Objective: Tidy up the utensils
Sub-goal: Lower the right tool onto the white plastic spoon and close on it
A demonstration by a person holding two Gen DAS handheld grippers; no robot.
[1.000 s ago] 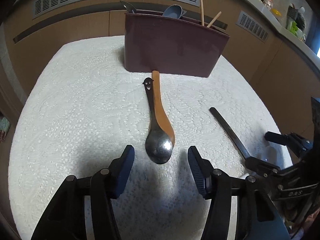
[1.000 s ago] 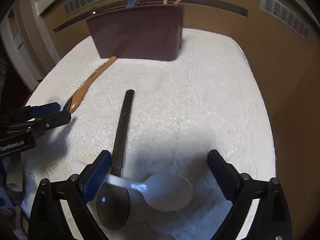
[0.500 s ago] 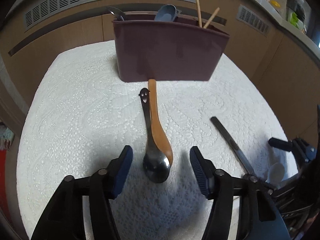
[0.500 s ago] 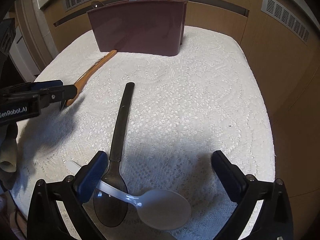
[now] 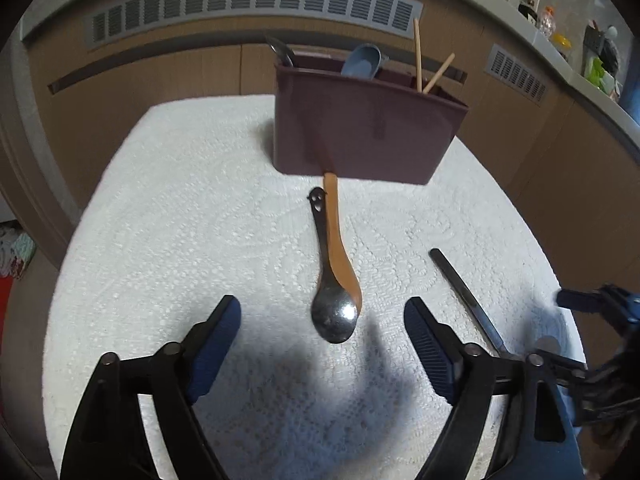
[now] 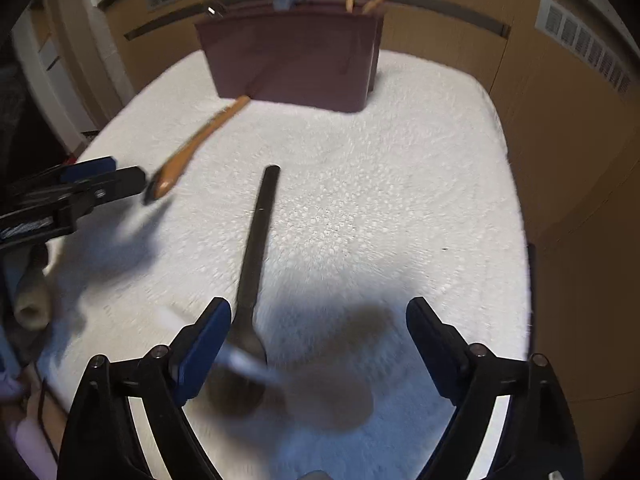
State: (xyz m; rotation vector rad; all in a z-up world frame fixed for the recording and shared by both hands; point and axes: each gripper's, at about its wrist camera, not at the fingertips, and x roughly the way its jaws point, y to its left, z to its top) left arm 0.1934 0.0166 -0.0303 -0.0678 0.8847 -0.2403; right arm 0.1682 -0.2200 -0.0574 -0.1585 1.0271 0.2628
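Note:
A maroon utensil holder [image 5: 368, 136] stands at the far side of the white lace cloth [image 5: 200, 248] and also shows in the right wrist view [image 6: 292, 60]. A metal spoon [image 5: 334, 312] and an orange spoon [image 5: 340, 252] lie side by side in front of it. My left gripper [image 5: 322, 336] is open, empty, just short of their bowls. In the right wrist view a black-handled spoon [image 6: 256, 248] lies crossed by a white plastic spoon [image 6: 328, 396], blurred. My right gripper [image 6: 318, 336] is open, empty, over them.
The holder has a metal spoon [image 5: 282, 54], a blue spoon [image 5: 362, 60] and wooden chopsticks [image 5: 418, 56] in it. Wooden cabinet fronts with vents [image 5: 248, 0] surround the table. The table edge drops off on the right [image 6: 524, 208].
Both grippers pulled back and rose a little at first, then dropped closer to the utensils. The left gripper's jaws opened wider. No utensil has moved.

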